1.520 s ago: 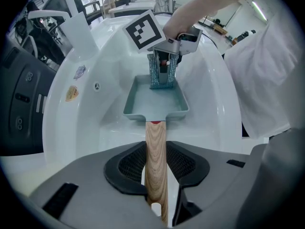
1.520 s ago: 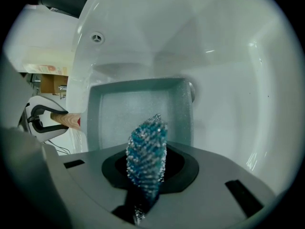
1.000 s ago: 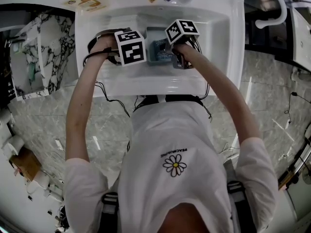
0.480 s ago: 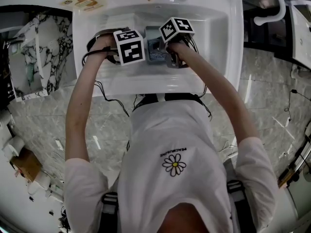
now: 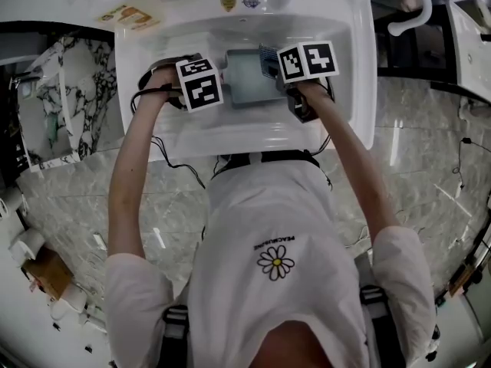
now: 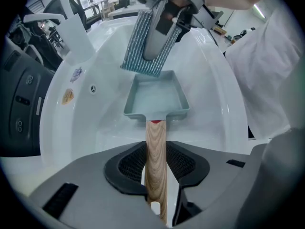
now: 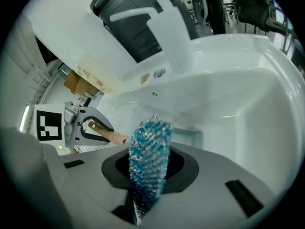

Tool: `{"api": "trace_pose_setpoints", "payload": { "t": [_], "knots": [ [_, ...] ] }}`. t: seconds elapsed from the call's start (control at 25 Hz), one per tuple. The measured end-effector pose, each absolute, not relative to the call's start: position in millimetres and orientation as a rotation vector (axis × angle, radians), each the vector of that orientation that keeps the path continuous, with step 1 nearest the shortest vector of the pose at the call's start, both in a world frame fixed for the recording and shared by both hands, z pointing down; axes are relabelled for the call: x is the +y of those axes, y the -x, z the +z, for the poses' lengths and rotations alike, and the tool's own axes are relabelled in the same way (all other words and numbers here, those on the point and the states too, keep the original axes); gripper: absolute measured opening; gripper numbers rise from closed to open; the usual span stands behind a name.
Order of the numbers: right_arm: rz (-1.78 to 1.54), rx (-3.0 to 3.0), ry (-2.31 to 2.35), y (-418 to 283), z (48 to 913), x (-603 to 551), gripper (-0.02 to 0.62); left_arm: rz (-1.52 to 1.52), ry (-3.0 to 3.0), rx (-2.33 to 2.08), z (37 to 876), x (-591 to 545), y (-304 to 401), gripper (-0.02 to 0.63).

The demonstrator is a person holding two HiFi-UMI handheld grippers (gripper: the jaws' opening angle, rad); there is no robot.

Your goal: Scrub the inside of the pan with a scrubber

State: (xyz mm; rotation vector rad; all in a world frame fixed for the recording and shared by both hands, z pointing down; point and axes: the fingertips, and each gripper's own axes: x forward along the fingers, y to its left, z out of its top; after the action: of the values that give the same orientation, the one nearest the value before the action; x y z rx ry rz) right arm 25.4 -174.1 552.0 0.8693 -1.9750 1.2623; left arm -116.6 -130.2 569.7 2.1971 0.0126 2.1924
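Two pairs of tongs worked over a white sink [image 5: 345, 67], one in each of the person's hands. The left tongs [image 6: 156, 165] pointed down into the basin and were clamped on the wooden handle [image 6: 156, 149] of the pan [image 6: 155, 97]; the dark ribbed pads pressed on the wood from both sides. The pan was a rectangular, grey-green one. It sat open side up, low in the basin, its handle running back toward the left tongs and its far end toward the rear wall of the sink. A narrow red band showed where the handle met the pan's body.

The right tongs [image 7: 149, 178] were closed on the scrubber [image 7: 148, 151], a blue and silver mesh pad that stood up out of the pads, pinched flat between them. Seen from the left gripper view, the scrubber hung from the right tongs over the far end of the pan, with its lower edge level with the far rim. Whether it touched that rim could not be made out. The pan's inner floor lay uncovered below it.

From the head view, the pan sat between the two marker cubes, the left cube [image 5: 201, 83] just beside its near-left corner and the right cube [image 5: 308, 61] at its right side. Small stickers [image 6: 68, 96] and an overflow hole [image 6: 93, 88] marked the sink's rear wall. The person wore a white shirt with a daisy print [image 5: 275, 261] and stood on a marbled floor [image 5: 430, 175].
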Motion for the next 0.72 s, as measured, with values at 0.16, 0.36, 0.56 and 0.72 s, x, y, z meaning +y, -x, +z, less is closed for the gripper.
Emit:
{"api": "trace_pose_setpoints", "payload": {
  "t": [0.16, 0.36, 0.56, 0.72],
  "knots": [
    [1.294, -2.006, -0.956, -46.5, 537.5, -164.0, 0.057, 2.154, -2.23, -0.02, 575.9, -130.9, 113.0, 0.138],
    [1.391, -1.994, -1.013, -61.7, 538.8, -143.4, 0.057, 2.155, -2.248, -0.045, 582.3, -133.2, 107.3, 0.138],
    [1.504, -1.964, -1.041, -69.0, 547.1, -125.4, 0.057, 2.156, -2.251, -0.037, 588.3, -130.6, 103.0, 0.138],
    [1.533, -1.948, -1.056, -73.5, 550.5, -116.7, 0.057, 2.173, -2.272, -0.027, 588.1, -130.5, 102.0, 0.14]
  ]
}}
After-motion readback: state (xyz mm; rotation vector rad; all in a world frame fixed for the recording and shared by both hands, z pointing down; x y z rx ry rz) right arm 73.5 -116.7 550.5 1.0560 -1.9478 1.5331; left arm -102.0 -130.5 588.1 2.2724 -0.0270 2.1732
